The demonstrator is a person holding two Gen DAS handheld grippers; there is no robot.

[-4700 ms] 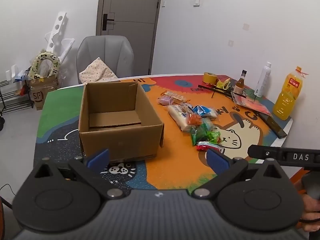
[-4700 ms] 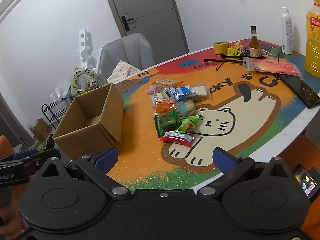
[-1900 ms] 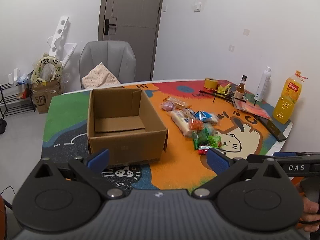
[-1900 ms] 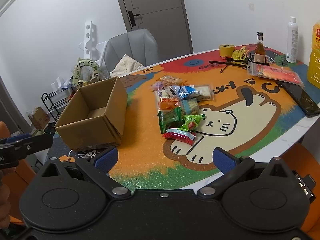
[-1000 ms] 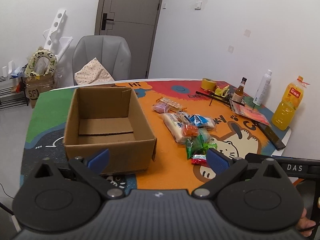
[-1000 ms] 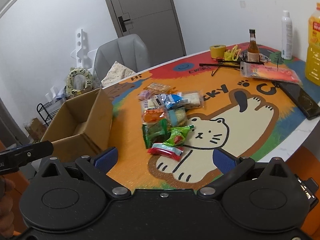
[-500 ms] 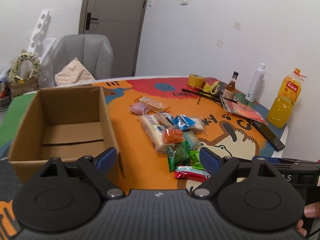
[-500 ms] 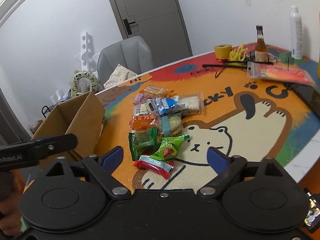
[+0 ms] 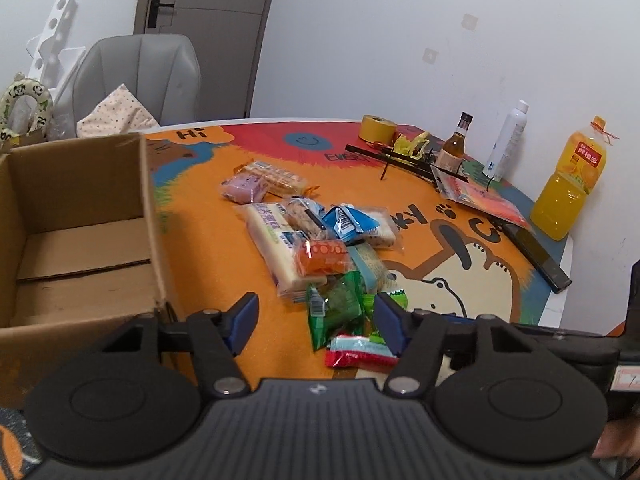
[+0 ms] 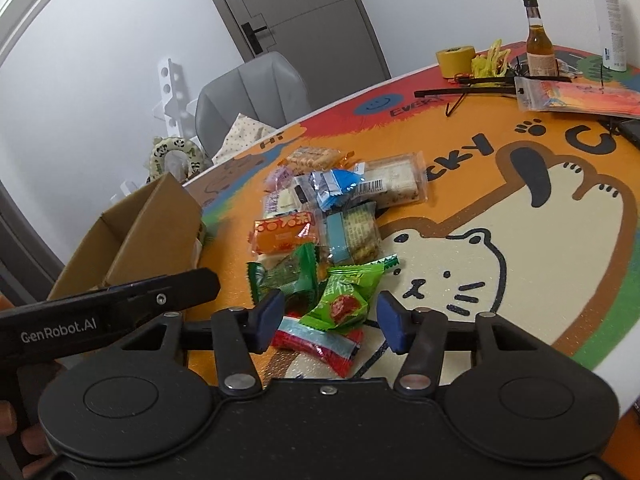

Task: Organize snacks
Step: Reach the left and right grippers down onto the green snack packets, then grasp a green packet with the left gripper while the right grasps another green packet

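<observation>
A pile of wrapped snacks lies on the orange cat mat. An open, empty cardboard box [image 9: 76,236] stands to its left, also in the right wrist view [image 10: 140,236]. My left gripper [image 9: 316,322] is open over the near end of the pile, around a dark green packet [image 9: 336,312], with a red packet [image 9: 360,354] just below. My right gripper [image 10: 330,322] is open, low over a light green packet [image 10: 344,300] and the red packet [image 10: 320,344]. An orange packet [image 10: 286,234] and a blue packet [image 10: 338,184] lie farther back. Neither gripper holds anything.
At the table's far right stand a tape roll [image 9: 376,128], a brown bottle [image 9: 454,148], a white bottle [image 9: 506,140] and an orange juice bottle [image 9: 572,184]. A black phone [image 9: 536,254] lies near the right edge. A grey chair [image 9: 136,76] stands behind the table.
Both grippers have moved forward and down to the near end of the snack pile, and their jaws have narrowed. The box has slid toward the left of both views.
</observation>
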